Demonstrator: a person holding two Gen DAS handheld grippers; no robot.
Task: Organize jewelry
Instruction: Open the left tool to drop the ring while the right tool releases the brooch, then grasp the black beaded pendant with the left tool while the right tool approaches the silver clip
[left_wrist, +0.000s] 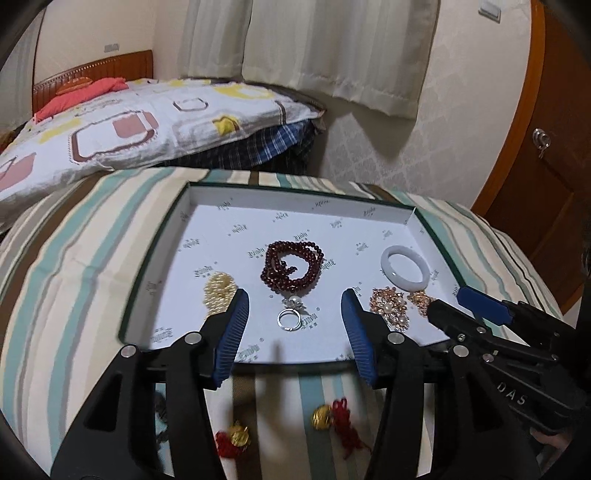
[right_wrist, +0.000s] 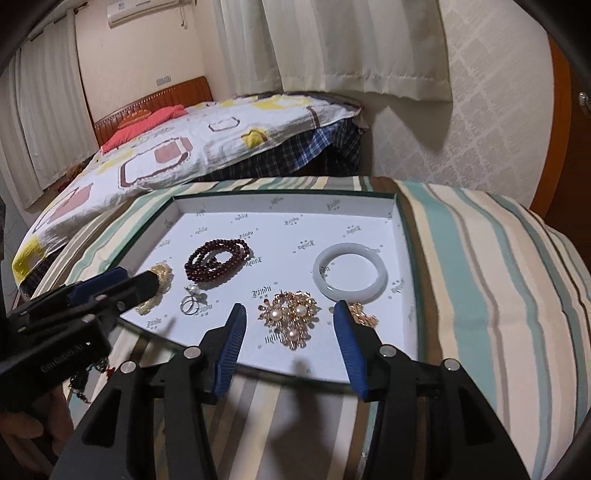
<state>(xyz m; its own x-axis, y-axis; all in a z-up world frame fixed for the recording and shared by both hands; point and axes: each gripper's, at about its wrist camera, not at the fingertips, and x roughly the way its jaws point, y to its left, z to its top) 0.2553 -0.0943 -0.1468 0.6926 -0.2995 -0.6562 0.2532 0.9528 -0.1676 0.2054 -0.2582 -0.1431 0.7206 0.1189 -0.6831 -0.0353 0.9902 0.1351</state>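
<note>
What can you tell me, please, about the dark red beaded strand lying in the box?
The dark red beaded strand is a long string of small, round, glossy beads, garnet-like in colour, coiled into several overlapping loops. It lies flat on the white printed lining of the shallow box, near the middle, apart from the white bangle to its right. A pearl ornament sits just at its near edge; whether they touch is unclear. Nothing grips it.

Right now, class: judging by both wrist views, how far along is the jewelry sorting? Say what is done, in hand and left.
Done: the beads, bangle, ring, brooch and gold piece lie in the tray. In hand: nothing; the left tool and right tool are open and empty. Left: two gold charms with red knots on the striped cloth outside the tray.
</note>
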